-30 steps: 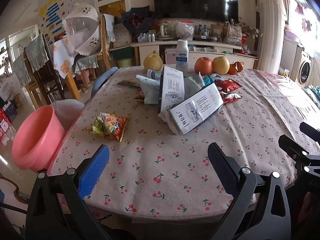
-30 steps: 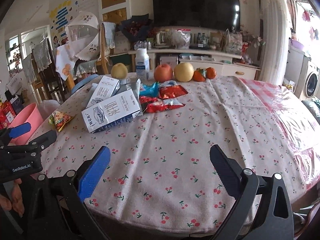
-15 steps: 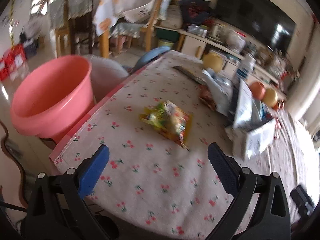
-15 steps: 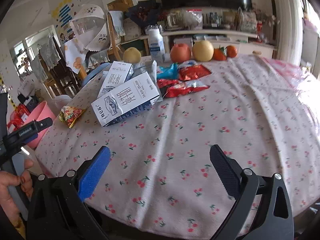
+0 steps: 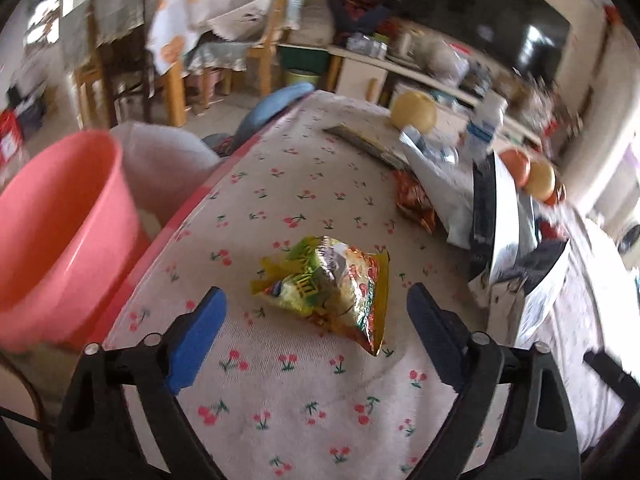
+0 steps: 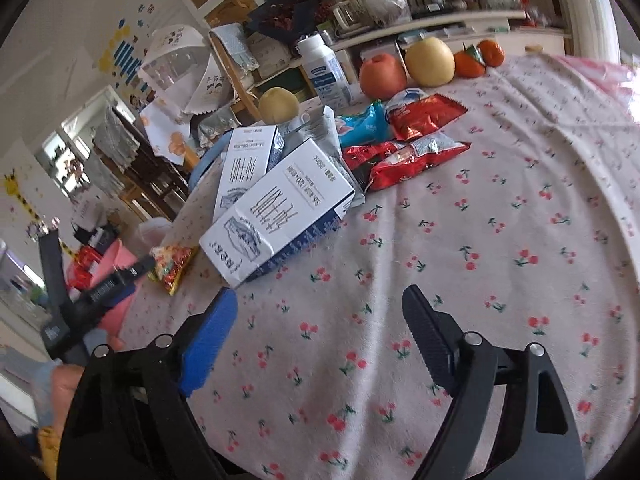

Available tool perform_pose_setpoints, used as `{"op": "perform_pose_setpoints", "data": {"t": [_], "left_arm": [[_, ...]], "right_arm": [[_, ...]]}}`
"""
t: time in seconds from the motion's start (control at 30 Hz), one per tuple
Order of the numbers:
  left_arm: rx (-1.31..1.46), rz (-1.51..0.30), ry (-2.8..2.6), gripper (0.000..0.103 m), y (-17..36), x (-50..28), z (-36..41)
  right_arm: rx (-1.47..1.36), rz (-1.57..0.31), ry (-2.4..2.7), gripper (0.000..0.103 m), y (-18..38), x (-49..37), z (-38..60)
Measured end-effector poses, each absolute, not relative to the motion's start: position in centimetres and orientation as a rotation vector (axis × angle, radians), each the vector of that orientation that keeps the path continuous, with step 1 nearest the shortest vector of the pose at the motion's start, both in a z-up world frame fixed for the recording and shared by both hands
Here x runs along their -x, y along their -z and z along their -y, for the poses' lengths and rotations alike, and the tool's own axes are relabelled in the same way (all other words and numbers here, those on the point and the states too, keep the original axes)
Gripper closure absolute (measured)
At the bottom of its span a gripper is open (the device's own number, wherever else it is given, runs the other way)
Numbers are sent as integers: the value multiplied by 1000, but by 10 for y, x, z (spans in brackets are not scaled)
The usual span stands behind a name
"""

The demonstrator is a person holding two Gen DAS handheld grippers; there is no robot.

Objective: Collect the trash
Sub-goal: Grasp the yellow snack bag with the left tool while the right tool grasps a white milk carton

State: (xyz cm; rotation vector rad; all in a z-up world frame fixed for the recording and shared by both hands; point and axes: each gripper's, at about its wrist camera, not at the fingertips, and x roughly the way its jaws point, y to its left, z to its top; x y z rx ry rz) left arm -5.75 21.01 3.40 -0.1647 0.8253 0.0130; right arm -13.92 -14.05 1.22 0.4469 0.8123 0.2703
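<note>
Trash is lying scattered over the cherry-print cloth of the worktop (image 5: pixel 312 400), and the crinkled yellow-green snack wrapper (image 5: pixel 328 288) near its left edge is being lined up first. The left gripper (image 5: pixel 316 320) is hanging just short of it, its jaws wide and just now narrowing a little, with the wrapper ahead of the tips and not yet between them. Next, I'd judge, it needs pushing forward and down to straddle the packet before pinching. The right gripper (image 6: pixel 320 316) is also standing wide and closing slightly over bare cloth, near the white cardboard carton (image 6: pixel 276 220). A pink plastic basin (image 5: pixel 52 236) is waiting beside the worktop.
</note>
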Motion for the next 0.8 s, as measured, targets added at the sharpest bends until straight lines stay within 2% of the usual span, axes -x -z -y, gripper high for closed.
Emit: {"op": "perform_pose_setpoints", "data": {"t": [0.07,0.13,0.8], "left_arm": [[153,-839,9,24,-31,52,-210],[135,-853,19,29,-27,49,-209],[137,-878,130,29,-13,21,-202]], "right_arm": [[-486,-816,-280,19,-11,133,142],[-526,-817,-303,24,-11,126,141],[-870,-864,-237,27,11,62,117]]}}
